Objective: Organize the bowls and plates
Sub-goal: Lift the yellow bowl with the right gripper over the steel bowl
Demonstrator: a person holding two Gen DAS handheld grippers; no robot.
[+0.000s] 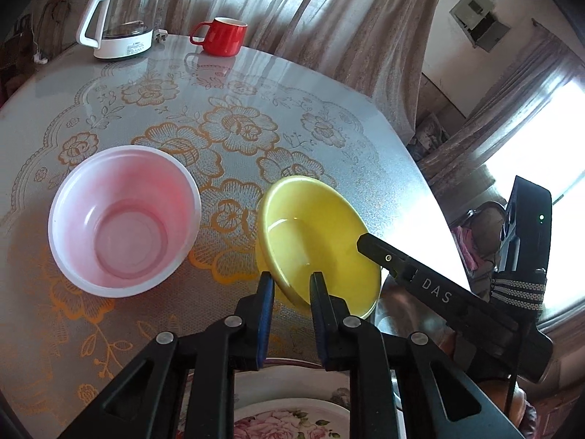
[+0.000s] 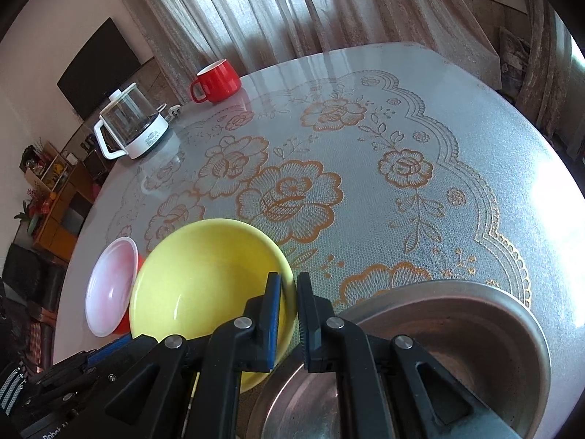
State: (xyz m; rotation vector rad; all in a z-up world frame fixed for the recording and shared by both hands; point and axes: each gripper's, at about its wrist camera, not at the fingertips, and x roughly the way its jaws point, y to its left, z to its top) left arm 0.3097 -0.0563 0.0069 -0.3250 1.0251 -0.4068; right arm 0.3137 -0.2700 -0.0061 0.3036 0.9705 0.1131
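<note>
A yellow bowl (image 1: 321,241) is tilted above the table; in the right wrist view its rim (image 2: 204,285) sits between my right gripper's pads. My right gripper (image 2: 289,285) is shut on that rim; its finger shows in the left wrist view (image 1: 387,256). My left gripper (image 1: 291,281) has the bowl's near rim between its fingers, with gaps on both sides. A pink plastic bowl (image 1: 124,219) stands upright on the table to the left, also in the right wrist view (image 2: 109,289). A steel bowl (image 2: 438,351) lies under my right gripper.
A red mug (image 1: 223,36) and a glass kettle on a white base (image 1: 122,18) stand at the far side of the lace-patterned table (image 1: 256,117). A floral plate (image 1: 292,417) lies below my left gripper. The table's right edge (image 1: 431,183) is close.
</note>
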